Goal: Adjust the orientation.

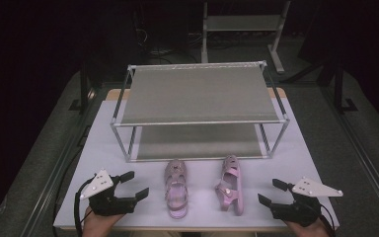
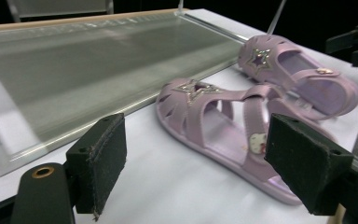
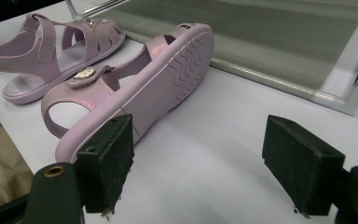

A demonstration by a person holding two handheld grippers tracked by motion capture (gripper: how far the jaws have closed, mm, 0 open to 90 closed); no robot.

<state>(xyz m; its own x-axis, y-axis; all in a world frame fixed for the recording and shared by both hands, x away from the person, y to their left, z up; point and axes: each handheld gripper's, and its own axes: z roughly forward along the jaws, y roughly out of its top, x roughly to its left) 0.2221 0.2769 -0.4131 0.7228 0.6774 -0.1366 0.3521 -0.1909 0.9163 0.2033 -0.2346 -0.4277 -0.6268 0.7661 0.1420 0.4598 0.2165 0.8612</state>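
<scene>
We are holding both sets of fingers released and empty: left gripper (image 1: 131,185) at nine o'clock of the upright lilac plastic star sandal (image 1: 176,188), right gripper (image 1: 272,191) at three o'clock of its side-tipped mate (image 1: 230,184). Both are lying on the white table (image 1: 197,210), looking light, flexible, slightly slick; we are judging the heel strap safest.

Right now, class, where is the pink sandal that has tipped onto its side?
In the high view, the tipped pink sandal lies at the table's front right, between the upright pink sandal and the right gripper, before the metal-framed shoe rack.
</scene>
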